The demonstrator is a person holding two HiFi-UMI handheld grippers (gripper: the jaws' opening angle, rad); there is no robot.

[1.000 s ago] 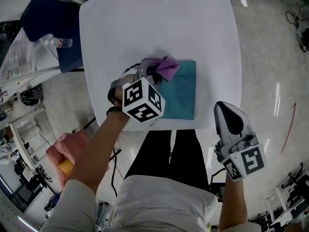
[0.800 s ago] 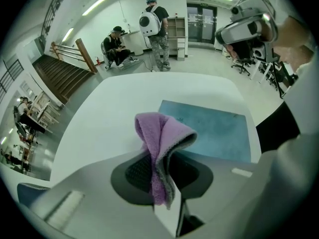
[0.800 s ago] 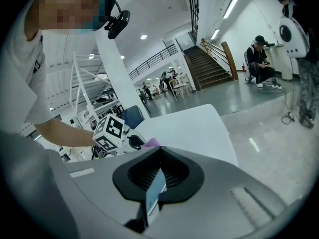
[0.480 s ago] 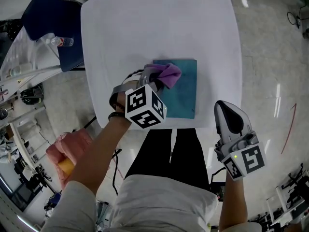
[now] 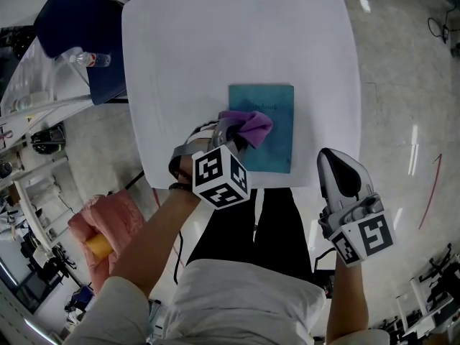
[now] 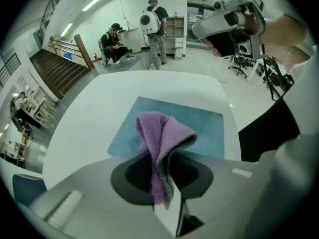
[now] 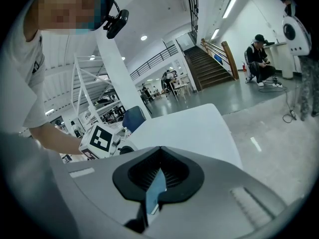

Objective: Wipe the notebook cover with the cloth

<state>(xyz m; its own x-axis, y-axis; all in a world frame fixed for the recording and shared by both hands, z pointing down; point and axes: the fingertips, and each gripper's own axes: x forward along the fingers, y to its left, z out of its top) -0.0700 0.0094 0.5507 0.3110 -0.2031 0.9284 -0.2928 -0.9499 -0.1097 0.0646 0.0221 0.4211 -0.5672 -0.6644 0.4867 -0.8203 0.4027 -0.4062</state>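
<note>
Notebook (image 5: 277, 113): teal cover up, flat on the white table (image 5: 215, 42), close to the near edge and right of centre. Nearest the person, the right gripper (image 5: 336, 165) is held off the table's near right corner, apart from the notebook. Its jaws are pressed together with nothing between them, and its place matches both earlier frames. Just beyond it, the left gripper (image 5: 233, 134) reaches over the near edge at the notebook's left side, its jaws pinching a purple cloth (image 5: 251, 126). The free fold of the cloth lies against the left half of the cover. One second ago the cloth sat at the cover's far left corner. Half a second ago it lay a little nearer, and it now lies about midway along the left edge, so it has travelled toward the person while the notebook has kept its place. Farther off, at the table's far left, are a blue chair (image 5: 72, 20) and a bottle (image 5: 90, 60).
</note>
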